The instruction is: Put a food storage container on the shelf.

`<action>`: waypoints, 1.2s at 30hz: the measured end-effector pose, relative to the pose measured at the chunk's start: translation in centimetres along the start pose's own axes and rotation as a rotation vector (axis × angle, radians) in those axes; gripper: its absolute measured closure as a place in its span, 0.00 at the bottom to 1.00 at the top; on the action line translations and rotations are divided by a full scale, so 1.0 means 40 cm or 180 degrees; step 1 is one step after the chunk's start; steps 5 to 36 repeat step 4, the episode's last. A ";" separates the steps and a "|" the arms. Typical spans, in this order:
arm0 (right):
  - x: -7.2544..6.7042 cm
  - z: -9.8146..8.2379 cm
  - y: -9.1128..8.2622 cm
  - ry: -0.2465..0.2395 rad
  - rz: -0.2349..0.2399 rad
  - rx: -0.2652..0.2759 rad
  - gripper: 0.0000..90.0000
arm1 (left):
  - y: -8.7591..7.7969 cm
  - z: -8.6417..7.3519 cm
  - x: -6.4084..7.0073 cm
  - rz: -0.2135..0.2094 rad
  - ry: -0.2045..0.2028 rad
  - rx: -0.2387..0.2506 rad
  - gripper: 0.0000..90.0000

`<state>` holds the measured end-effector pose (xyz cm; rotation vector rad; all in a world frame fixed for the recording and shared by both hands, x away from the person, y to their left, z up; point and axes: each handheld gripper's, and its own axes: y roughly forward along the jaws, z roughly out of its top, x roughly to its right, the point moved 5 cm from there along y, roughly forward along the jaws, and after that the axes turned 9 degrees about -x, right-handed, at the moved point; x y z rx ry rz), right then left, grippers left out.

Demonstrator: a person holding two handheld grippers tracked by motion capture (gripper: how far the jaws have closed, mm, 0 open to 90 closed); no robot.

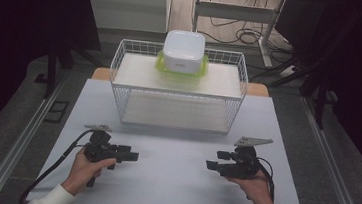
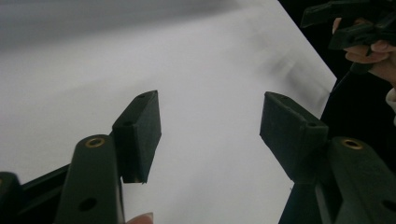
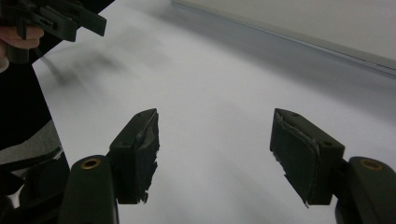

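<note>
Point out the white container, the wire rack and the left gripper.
white container (image 1: pixel 184 51), high view, its lid.
wire rack (image 1: pixel 174 124), high view, front lower rim.
left gripper (image 1: pixel 133 155), high view, at its jaw tips.

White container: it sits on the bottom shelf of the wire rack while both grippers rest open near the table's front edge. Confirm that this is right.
Not quite. The high view shows the white container on the top shelf of the wire rack, stacked on a green-rimmed container. The rest holds: the left gripper and right gripper are open, near the table's front edge.
</note>
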<state>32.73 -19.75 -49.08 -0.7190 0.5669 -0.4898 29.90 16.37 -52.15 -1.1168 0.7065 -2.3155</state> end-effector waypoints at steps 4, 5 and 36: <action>0.006 -0.003 -0.001 0.0030 -0.0028 0.0003 0.34 | -0.001 0.000 -0.004 0.0052 -0.0008 -0.0001 0.39; 0.006 -0.003 -0.001 0.0030 -0.0028 0.0003 0.34 | -0.001 0.000 -0.004 0.0052 -0.0008 -0.0001 0.39; 0.006 -0.003 -0.001 0.0030 -0.0028 0.0003 0.34 | -0.001 0.000 -0.004 0.0052 -0.0008 -0.0001 0.39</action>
